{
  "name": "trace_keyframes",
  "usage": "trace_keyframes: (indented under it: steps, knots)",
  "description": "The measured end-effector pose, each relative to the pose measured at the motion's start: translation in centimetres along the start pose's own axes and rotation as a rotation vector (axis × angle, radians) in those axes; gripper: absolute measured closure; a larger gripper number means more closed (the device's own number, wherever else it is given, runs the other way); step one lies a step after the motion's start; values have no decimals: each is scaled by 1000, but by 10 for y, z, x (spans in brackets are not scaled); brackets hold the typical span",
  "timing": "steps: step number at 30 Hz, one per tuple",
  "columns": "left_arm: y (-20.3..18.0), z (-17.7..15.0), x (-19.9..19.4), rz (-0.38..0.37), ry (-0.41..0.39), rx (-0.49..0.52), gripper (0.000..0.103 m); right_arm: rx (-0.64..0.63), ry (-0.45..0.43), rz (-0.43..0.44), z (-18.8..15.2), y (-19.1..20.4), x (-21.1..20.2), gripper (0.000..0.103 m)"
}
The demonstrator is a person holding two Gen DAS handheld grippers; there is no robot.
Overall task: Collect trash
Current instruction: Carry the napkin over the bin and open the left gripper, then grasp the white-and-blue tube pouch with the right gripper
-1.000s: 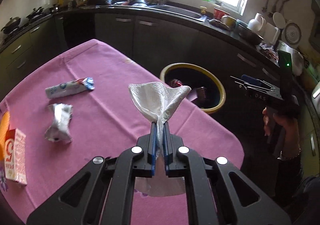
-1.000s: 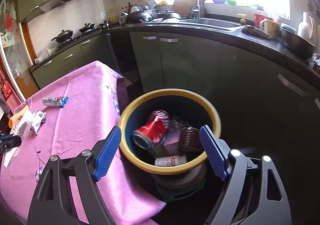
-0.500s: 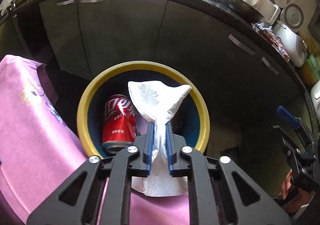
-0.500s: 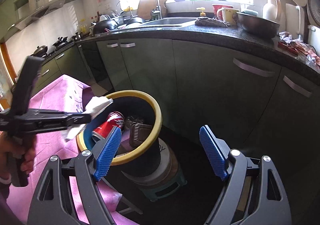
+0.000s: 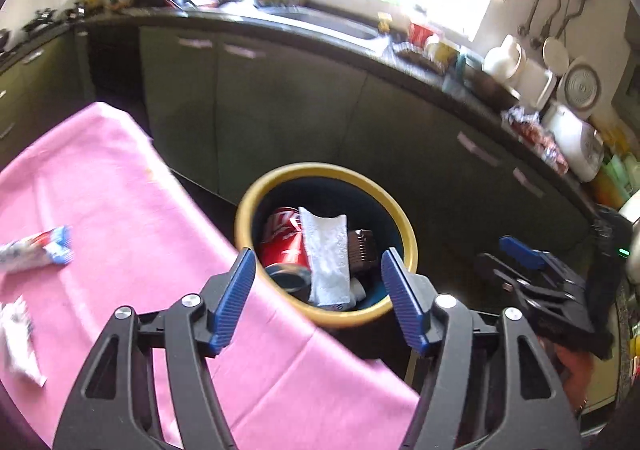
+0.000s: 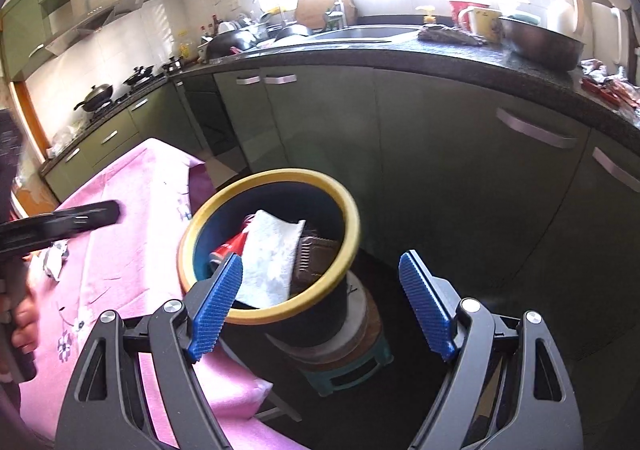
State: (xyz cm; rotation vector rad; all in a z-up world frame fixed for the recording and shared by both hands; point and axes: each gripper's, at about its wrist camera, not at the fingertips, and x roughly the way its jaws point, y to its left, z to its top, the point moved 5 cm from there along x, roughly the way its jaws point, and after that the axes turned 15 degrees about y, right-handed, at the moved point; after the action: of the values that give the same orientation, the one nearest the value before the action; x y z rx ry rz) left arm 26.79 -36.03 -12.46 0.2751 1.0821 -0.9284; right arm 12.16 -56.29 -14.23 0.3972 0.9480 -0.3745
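A white paper napkin [image 5: 327, 254] [image 6: 270, 260] lies loose inside the yellow-rimmed trash bin [image 5: 408, 238] [image 6: 352, 226], on top of a red soda can [image 5: 285, 240] and a dark ribbed piece [image 5: 362, 246]. My left gripper [image 5: 318, 290] hovers above the bin's near rim; its jaws are opening and nothing is between them. On the pink tablecloth [image 5: 132, 234] to the left lie a toothpaste tube [image 5: 36, 252] and a crumpled wrapper [image 5: 18, 342]. My right gripper [image 6: 320, 304] stands open and empty over the floor right of the bin.
The bin rests on a round stool [image 6: 344, 354] between the table and dark green cabinets [image 6: 440, 169]. A cluttered counter [image 5: 460, 65] runs behind. A hand [image 6: 20, 326] holds the left gripper at the left edge of the right wrist view.
The left gripper carried the napkin from over the table to the bin, opened and let it drop in, then drew back toward the table. The right gripper shifted right of the bin.
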Motion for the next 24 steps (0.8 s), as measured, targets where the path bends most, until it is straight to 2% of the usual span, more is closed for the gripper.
trace_keyframes:
  steps: [6, 10, 12, 16, 18, 22, 24]
  knots:
    - [47, -76, -91, 78, -142, -122, 36, -107, 50, 98, 6, 47, 14, 23]
    - [89, -125, -140, 190, -218, -233, 28, -244, 66, 141, 11, 106, 24, 23]
    - [107, -146, -160, 245, -247, -289, 27, -318, 84, 189, 13, 143, 30, 23]
    - [132, -180, -186, 296, -284, -377, 26, -414, 151, 310, 13, 215, 47, 23]
    - [140, -193, -193, 313, -290, -401, 26, -457, 175, 343, 12, 252, 53, 23]
    - [149, -209, -197, 300, -299, -436, 25, -513, 232, 417, 2, 330, 66, 23]
    - [152, -216, -196, 288, -296, -445, 25, -541, 231, 429, -6, 360, 69, 24]
